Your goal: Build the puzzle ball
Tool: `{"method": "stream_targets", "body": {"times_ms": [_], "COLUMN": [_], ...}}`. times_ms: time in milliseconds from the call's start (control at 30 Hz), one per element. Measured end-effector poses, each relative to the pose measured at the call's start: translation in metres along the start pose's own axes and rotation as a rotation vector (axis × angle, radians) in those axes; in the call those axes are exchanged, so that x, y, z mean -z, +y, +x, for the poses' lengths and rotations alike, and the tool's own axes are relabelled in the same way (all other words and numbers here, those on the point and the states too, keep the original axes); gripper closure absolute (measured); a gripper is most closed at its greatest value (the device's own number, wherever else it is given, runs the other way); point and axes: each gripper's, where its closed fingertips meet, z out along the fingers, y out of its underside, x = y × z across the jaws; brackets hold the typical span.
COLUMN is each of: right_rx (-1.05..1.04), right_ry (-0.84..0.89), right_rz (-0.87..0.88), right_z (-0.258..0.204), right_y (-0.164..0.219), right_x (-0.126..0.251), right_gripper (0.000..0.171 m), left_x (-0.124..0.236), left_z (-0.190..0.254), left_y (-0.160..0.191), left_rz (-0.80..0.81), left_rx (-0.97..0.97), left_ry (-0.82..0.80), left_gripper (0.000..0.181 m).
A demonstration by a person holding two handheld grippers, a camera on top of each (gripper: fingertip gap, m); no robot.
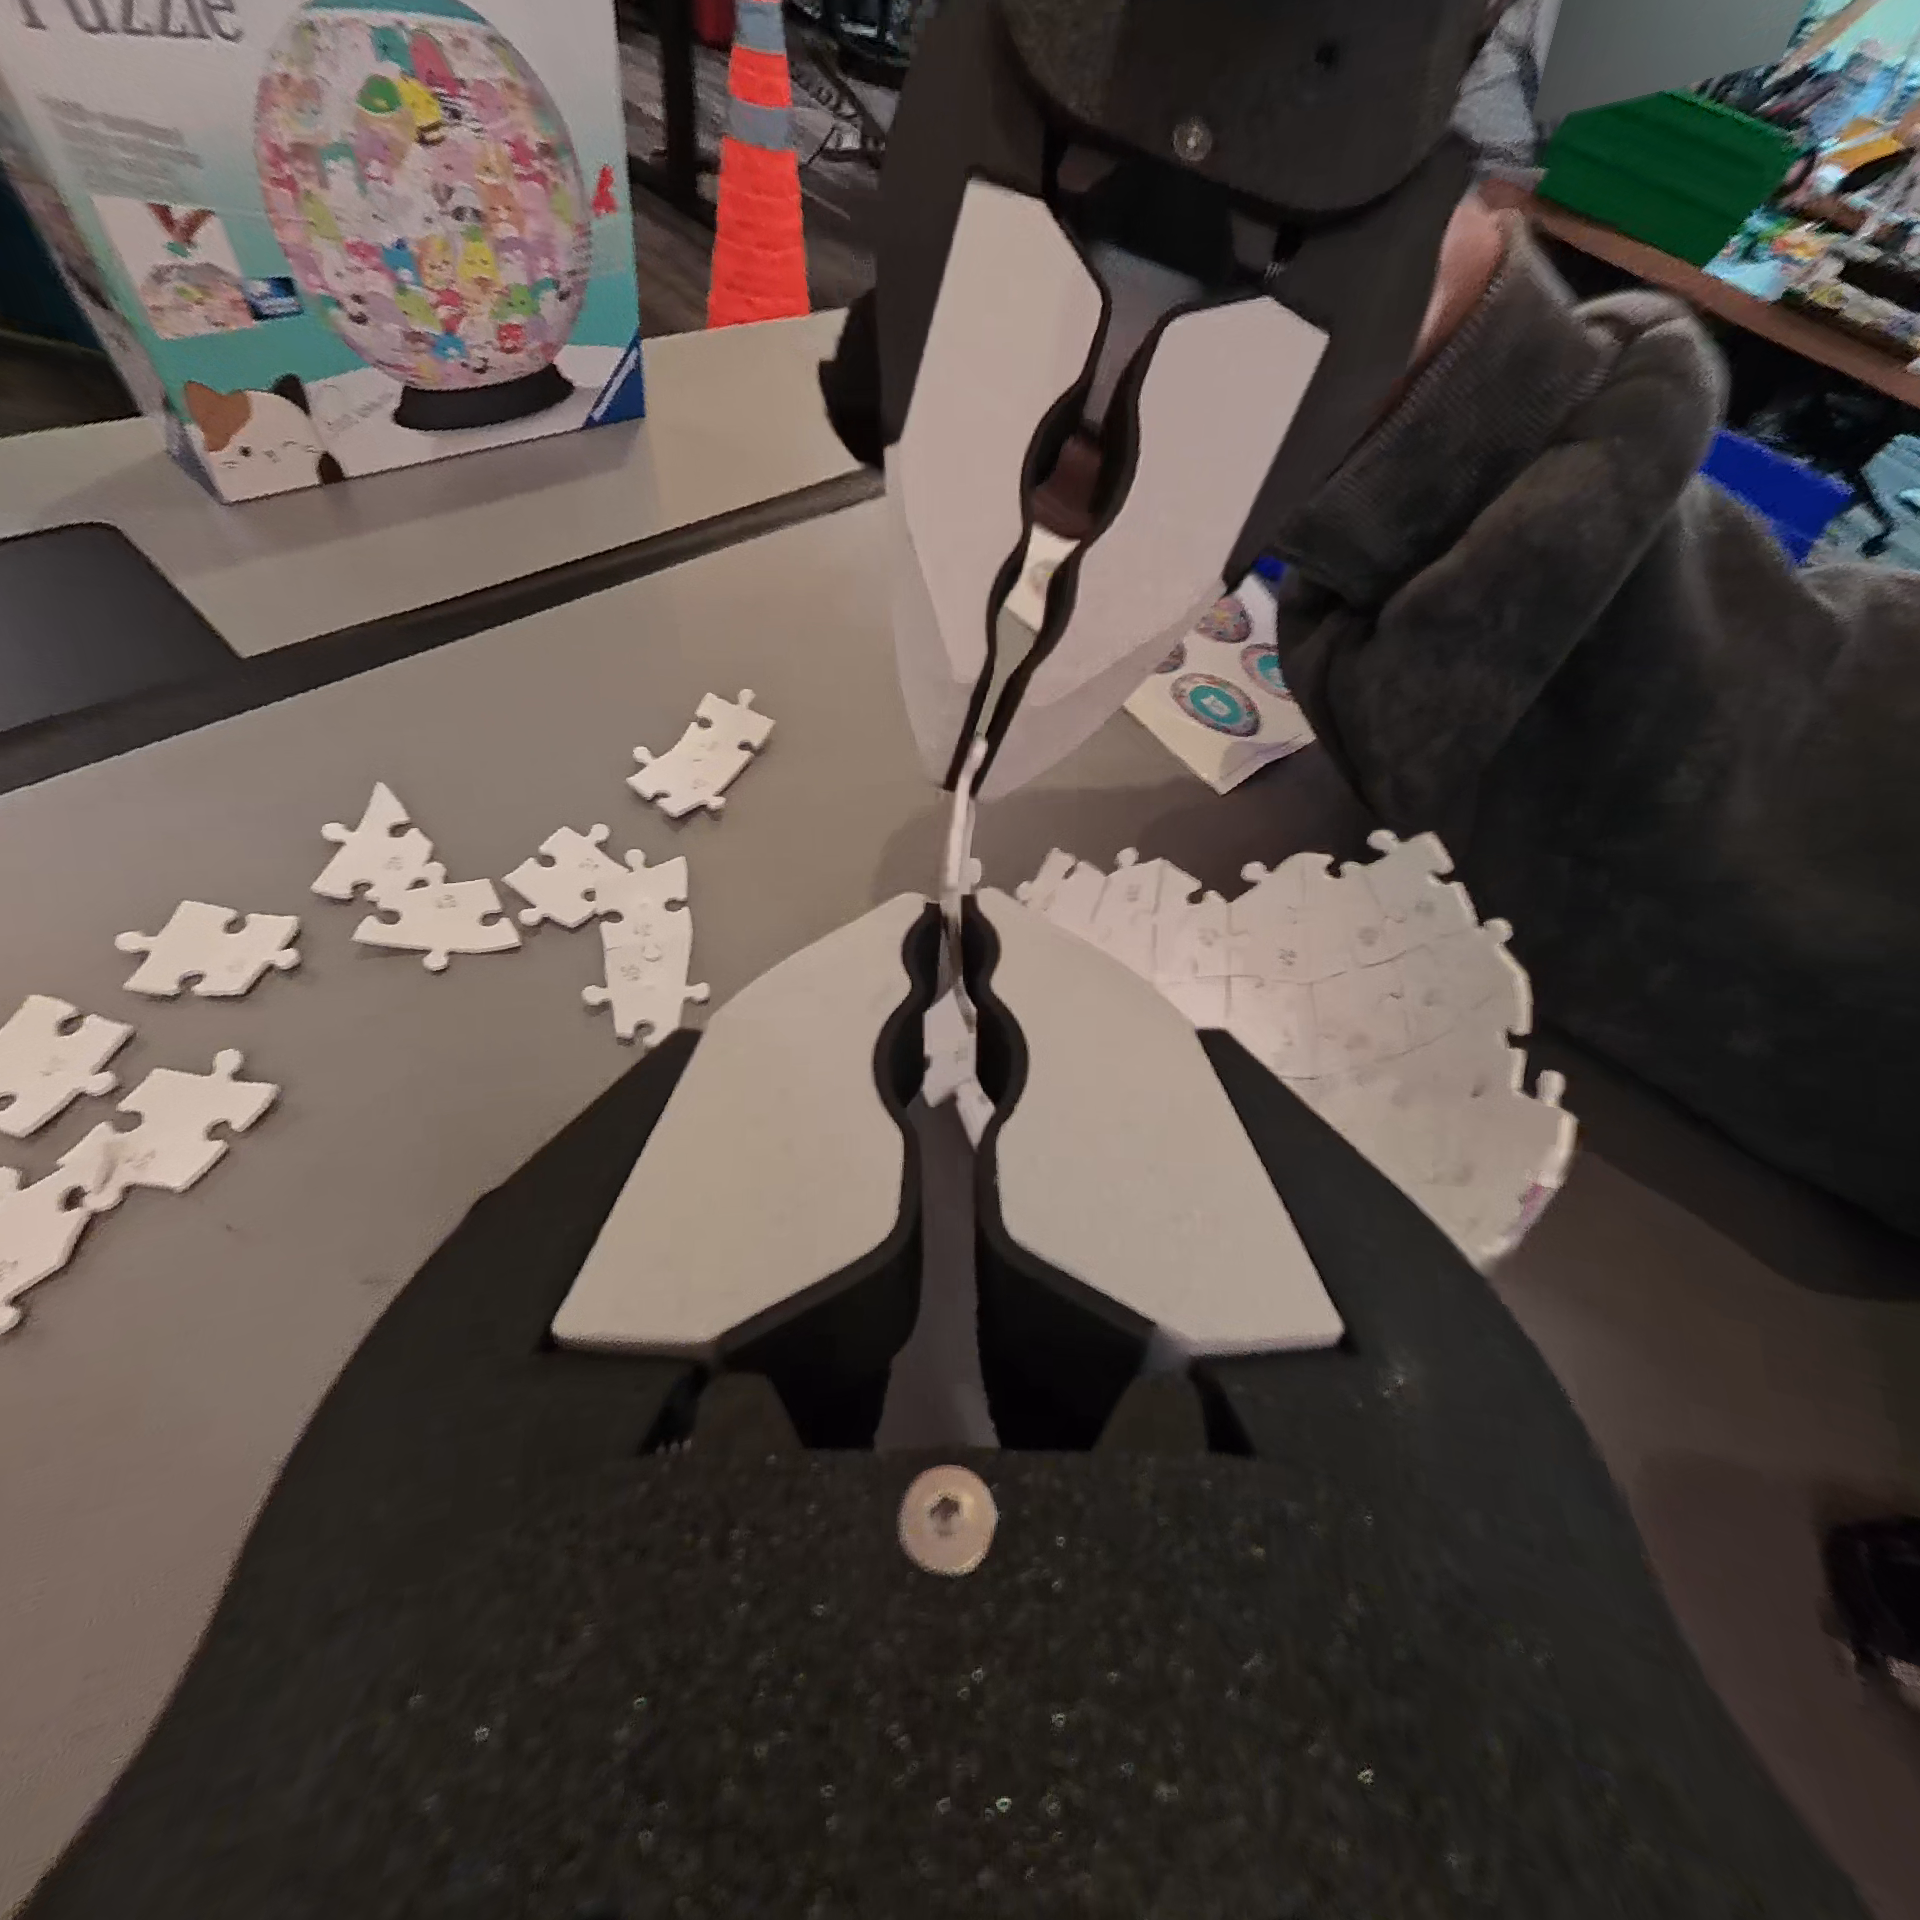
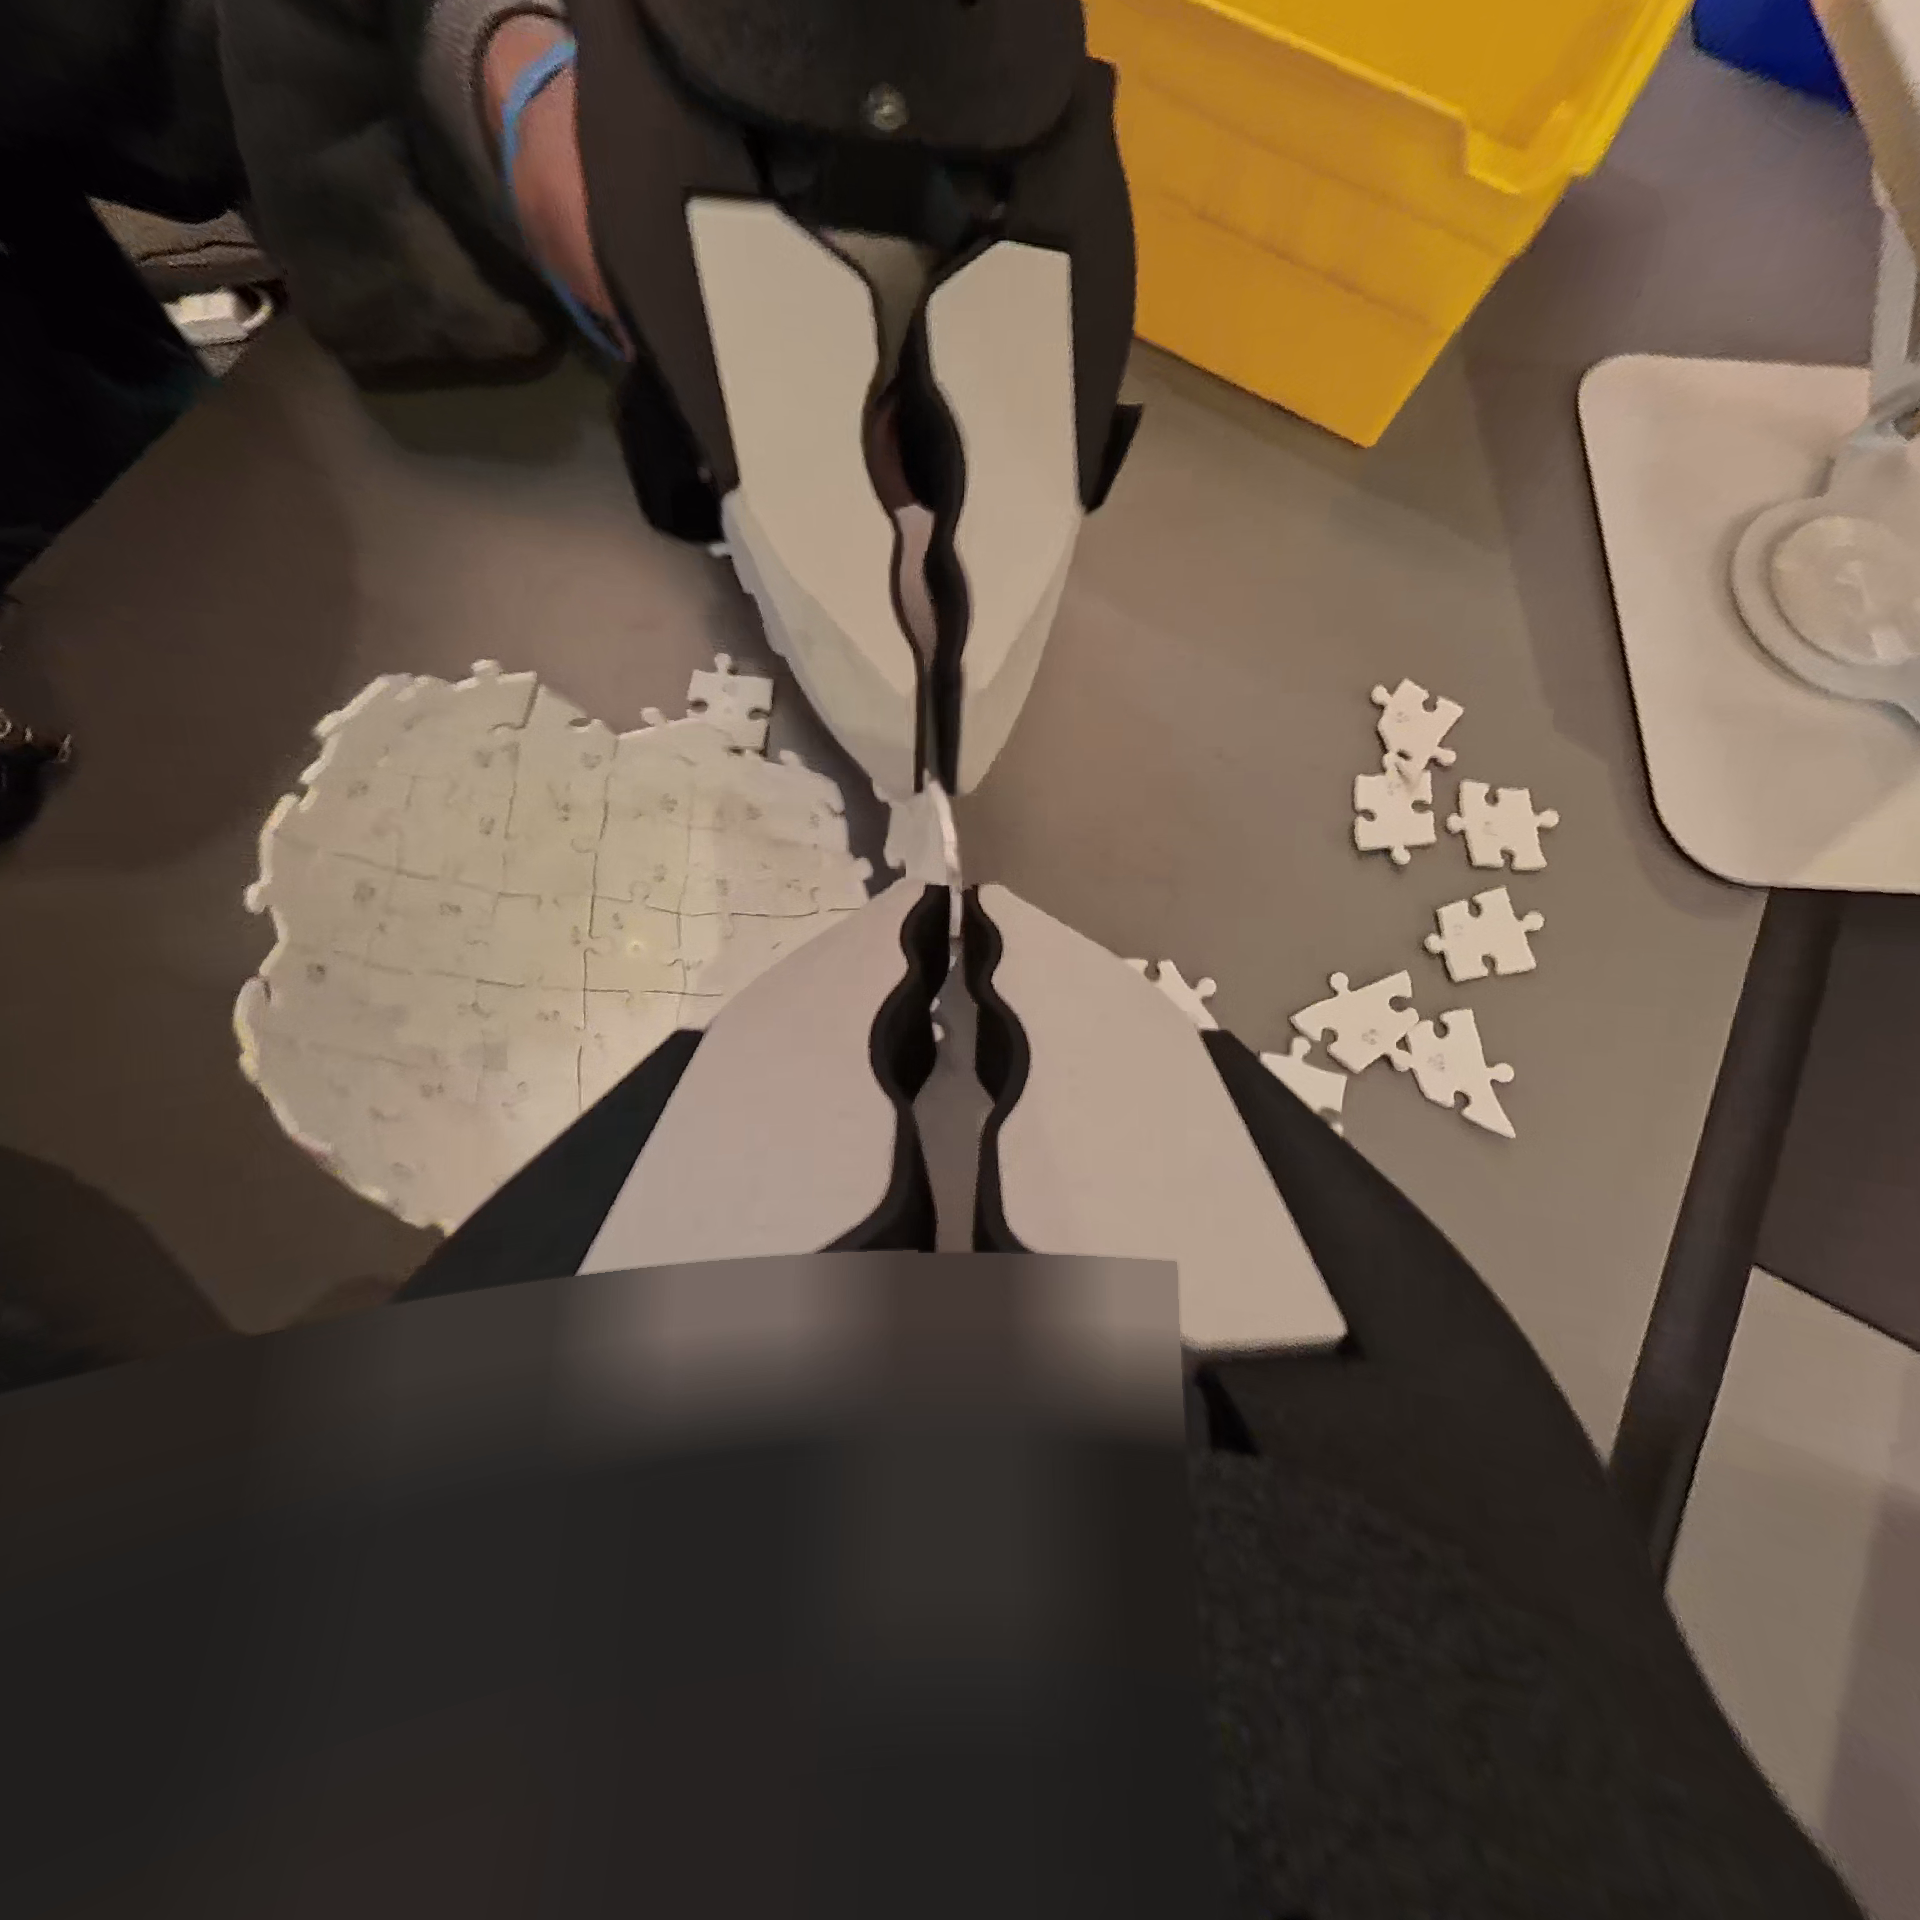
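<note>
A small white curved puzzle piece [image 1: 958, 831] hangs edge-on above the grey worktop [image 1: 520, 665], pinched at both ends. The left gripper [image 1: 951, 914] has its grey-padded fingers [image 1: 790, 1132] closed on the near end; the right gripper [image 1: 966, 774] meets it tip to tip from the far side, fingers closed on the other end. Just beside them rests the white bowl-shaped assembled puzzle shell [image 2: 499, 935], printed side down. Loose white puzzle pieces [image 1: 436, 904] lie scattered on the other side. The colourful cardboard puzzle box [image 1: 343, 239] stands farther back, an orange traffic cone [image 1: 756, 187] behind it.
</note>
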Motion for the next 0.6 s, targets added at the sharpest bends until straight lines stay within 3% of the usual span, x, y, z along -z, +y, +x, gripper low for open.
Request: {"method": "stream_targets", "body": {"times_ms": [167, 433, 600], "right_rx": [0.085, 0.178, 0.193], "right_ry": [-0.092, -0.070, -0.053], "right_rz": [0.037, -0.032, -0.050], "right_z": [-0.016, -0.016, -0.012], "right_y": [0.003, 0.012, 0.015], "right_x": [-0.006, -0.026, -0.031], "right_gripper": [0.169, 0.169, 0.169], "left_x": [0.014, 0.011, 0.009], "left_z": [0.009, 0.005, 0.009], "left_y": [0.000, 0.039, 0.041], "left_rz": [-0.063, -0.348, -0.393], "left_rx": [0.092, -0.023, -0.041], "left_ry": [0.074, -0.160, -0.223], "left_gripper": [0.139, 0.146, 0.153]}}
